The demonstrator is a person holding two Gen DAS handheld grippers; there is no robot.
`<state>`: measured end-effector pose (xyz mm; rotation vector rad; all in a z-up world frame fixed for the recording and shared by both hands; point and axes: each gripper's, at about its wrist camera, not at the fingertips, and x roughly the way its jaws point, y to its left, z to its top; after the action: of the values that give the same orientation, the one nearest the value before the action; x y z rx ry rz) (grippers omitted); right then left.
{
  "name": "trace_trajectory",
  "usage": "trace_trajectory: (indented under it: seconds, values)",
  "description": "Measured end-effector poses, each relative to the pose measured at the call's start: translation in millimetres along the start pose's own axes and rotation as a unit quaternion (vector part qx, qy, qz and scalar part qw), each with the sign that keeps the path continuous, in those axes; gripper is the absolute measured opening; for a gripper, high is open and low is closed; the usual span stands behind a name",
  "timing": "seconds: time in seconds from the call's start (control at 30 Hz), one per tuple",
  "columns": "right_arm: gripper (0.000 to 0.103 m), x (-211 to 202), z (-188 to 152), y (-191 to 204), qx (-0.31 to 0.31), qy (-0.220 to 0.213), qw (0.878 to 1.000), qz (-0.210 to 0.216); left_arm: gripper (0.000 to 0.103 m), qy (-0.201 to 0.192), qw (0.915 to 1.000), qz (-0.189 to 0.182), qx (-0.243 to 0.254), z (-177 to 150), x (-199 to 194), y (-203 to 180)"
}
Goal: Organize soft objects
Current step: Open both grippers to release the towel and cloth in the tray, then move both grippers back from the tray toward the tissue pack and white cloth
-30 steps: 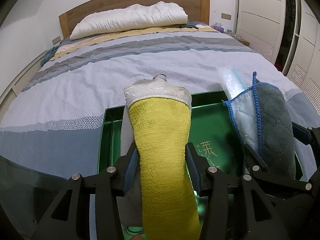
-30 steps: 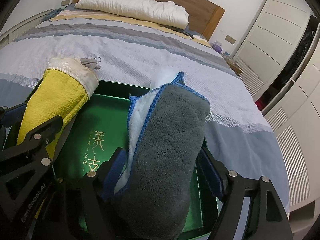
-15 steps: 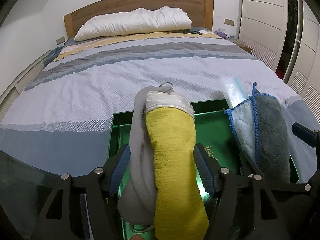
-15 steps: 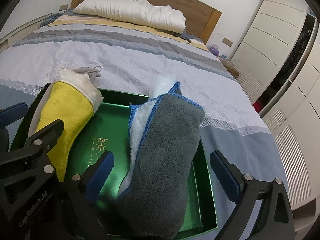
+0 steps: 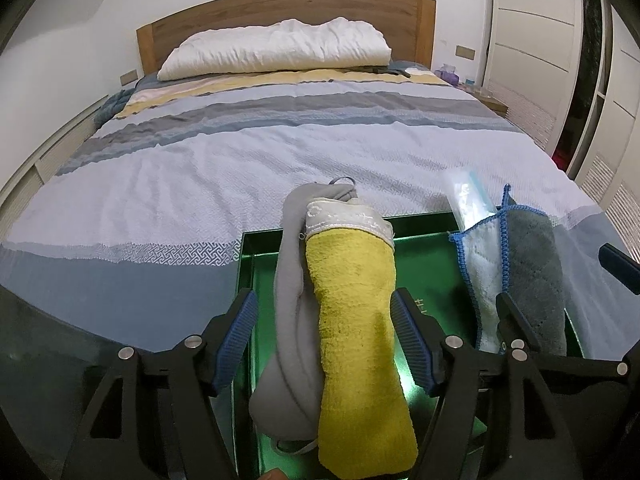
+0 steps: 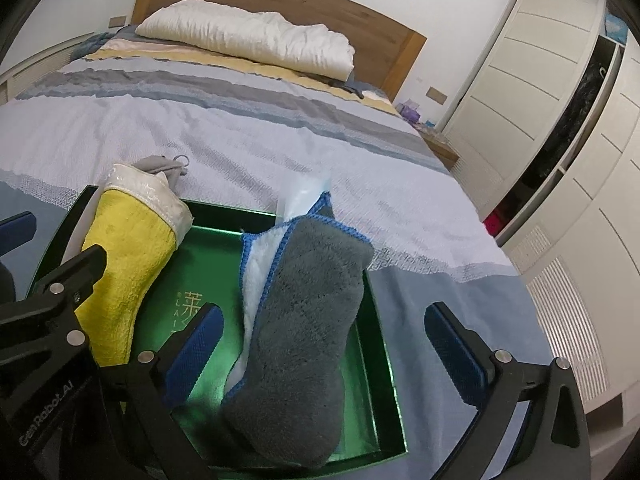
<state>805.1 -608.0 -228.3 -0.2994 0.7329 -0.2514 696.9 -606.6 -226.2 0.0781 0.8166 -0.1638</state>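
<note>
With both tongs (image 5: 324, 336) (image 6: 320, 344) spread wide, each should back straight off its towel roll (image 5: 356, 320) (image 6: 304, 312) without snagging, leaving both in the green tray (image 6: 384, 344).

Green tray (image 6: 384, 340) floor free between yellow roll (image 6: 128, 264), grey towel (image 6: 304, 340).

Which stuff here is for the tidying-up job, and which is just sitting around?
For the job:
- yellow towel roll
- gray cloth beside it
- gray-and-white towel roll
- green tray holding them
- left gripper, open
- right gripper, open

Just around:
- pillow
- striped bedspread
- wardrobe
- clear packet
</note>
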Motion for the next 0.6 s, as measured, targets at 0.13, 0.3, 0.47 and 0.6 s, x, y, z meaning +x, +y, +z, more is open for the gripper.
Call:
trace_trajectory:
  seconds: [0.13, 0.3, 0.47, 0.6]
  values:
    - [0.103, -3, 0, -1, -0.001, 0.0, 1.0, -0.016, 0.065, -0.001, 1.0, -0.005, -0.003, 0, -4, 1]
    - [0.103, -11, 3, -2, -0.009, -0.008, 0.999, -0.031, 0.067, -0.006, 0.9999, -0.01, -0.011, 0, -14, 3]
    - [0.103, -22, 2, -3, -0.013, -0.015, 0.999, -0.035, 0.067, -0.007, 0.9996, -0.019, -0.018, -1, -27, 2]
    - [0.103, -31, 0, -8, -0.004, -0.016, 0.999, -0.039, 0.067, -0.005, 0.9989, -0.033, -0.032, -2, -40, 3]
